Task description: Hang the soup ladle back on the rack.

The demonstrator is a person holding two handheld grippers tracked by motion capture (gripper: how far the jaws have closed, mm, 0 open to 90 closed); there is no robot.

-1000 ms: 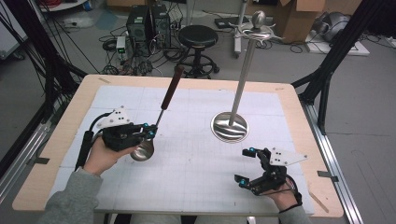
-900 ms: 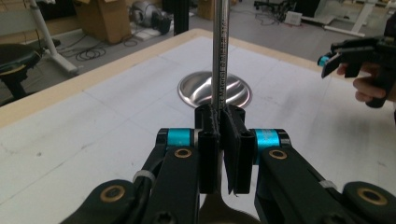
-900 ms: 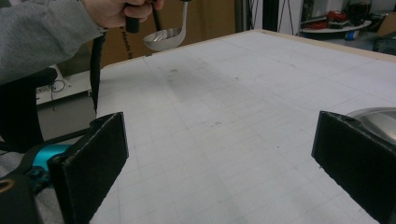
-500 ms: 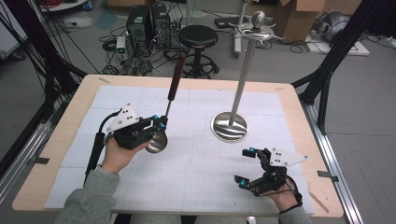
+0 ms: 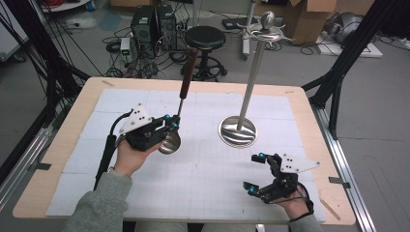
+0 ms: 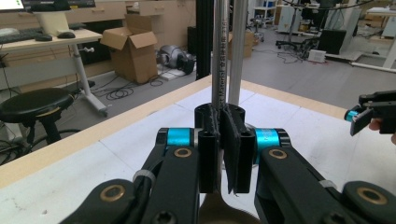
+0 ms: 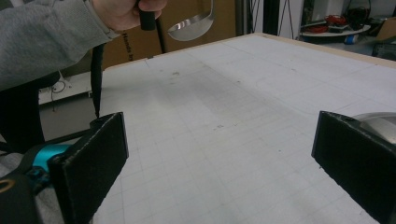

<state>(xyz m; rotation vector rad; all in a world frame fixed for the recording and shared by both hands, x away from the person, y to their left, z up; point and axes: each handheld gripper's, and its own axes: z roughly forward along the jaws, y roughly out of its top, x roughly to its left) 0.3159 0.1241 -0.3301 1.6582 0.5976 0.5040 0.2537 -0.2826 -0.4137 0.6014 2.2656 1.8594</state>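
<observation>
Ladle (image 5: 170, 141) is clamped by its thin shaft in the left gripper (image 5: 170, 124), jaws nearly shut, bowl hanging off the mat, left of the stand (image 5: 238, 130). Likely goal: hang it on the stand's top hooks (image 5: 267, 33). Keep the handle upright, lift above the hooks before moving in. Right gripper (image 5: 255, 173) sits wide open and empty, near the stand's base.
</observation>
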